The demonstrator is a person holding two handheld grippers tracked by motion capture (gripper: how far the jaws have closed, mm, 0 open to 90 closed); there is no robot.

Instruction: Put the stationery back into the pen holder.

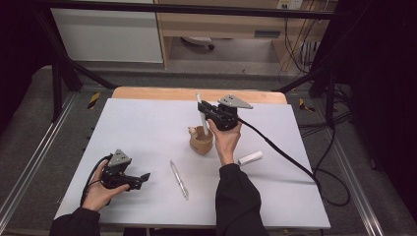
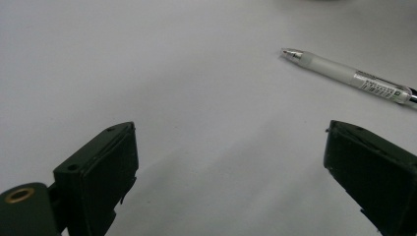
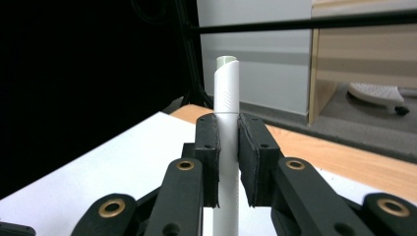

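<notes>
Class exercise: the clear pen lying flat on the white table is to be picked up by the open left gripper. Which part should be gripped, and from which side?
Grip the pen at mid-barrel, coming from above with the jaws across it. It lies flat, long and thin, so only its two long sides offer grip, and the middle should keep it balanced. The left gripper is open beside it.

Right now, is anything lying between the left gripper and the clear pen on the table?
No. In the left gripper view, only bare white table lies between the open left gripper and the clear pen. The high view agrees.
</notes>
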